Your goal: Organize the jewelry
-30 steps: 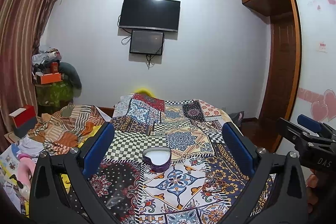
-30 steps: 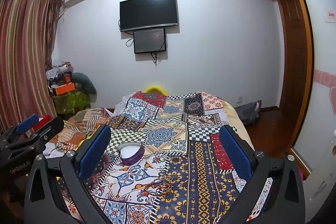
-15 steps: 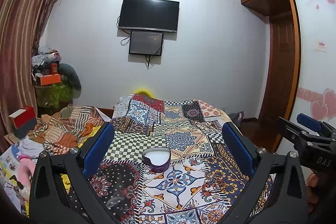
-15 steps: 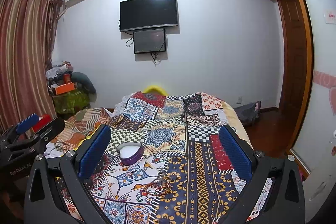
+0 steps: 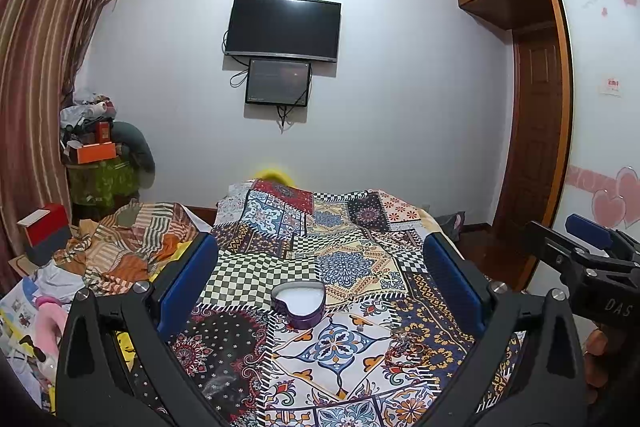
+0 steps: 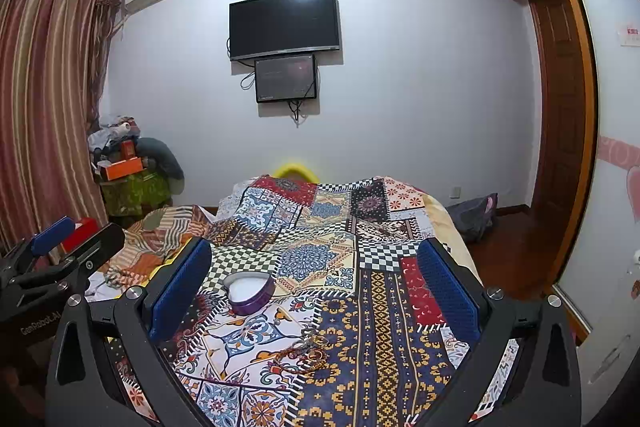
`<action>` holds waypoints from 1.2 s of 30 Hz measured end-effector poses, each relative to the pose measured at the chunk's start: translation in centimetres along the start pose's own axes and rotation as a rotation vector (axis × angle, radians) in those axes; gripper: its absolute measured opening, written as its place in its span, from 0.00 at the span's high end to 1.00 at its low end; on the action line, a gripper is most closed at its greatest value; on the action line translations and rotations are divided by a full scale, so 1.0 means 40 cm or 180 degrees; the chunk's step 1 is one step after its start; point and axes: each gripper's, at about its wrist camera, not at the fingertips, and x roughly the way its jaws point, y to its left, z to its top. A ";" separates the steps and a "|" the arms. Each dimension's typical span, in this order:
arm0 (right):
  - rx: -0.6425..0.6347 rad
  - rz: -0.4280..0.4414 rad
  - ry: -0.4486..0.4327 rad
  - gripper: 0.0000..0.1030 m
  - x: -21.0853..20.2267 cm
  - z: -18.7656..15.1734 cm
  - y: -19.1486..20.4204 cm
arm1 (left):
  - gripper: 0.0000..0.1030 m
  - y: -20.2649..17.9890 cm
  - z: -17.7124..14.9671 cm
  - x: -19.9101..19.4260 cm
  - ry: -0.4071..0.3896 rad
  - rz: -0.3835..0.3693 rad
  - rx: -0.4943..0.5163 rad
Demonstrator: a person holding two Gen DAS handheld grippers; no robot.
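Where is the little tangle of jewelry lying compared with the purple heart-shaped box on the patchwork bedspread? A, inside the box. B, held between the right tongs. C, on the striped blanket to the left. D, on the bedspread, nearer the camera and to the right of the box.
D: the tangle of jewelry lies loose on the patchwork bedspread, nearer and right of the purple heart-shaped box, whose white inside looks bare.

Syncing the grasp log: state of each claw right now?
Left claw: open, holding nothing, above the patchwork bedspread.
Right claw: open, holding nothing.
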 end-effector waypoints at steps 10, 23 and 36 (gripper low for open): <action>-0.0006 0.0014 -0.0004 0.01 -0.002 0.003 0.000 | 0.00 -0.010 0.004 0.000 -0.0030 0.0002 0.0029; -0.0010 0.0021 0.0025 0.01 0.004 0.001 -0.006 | 0.00 -0.015 -0.003 0.007 -0.0030 0.0028 0.0051; 0.0013 -0.0026 0.0058 0.01 0.017 -0.002 -0.018 | 0.00 -0.008 -0.014 0.040 0.0050 0.0002 -0.0038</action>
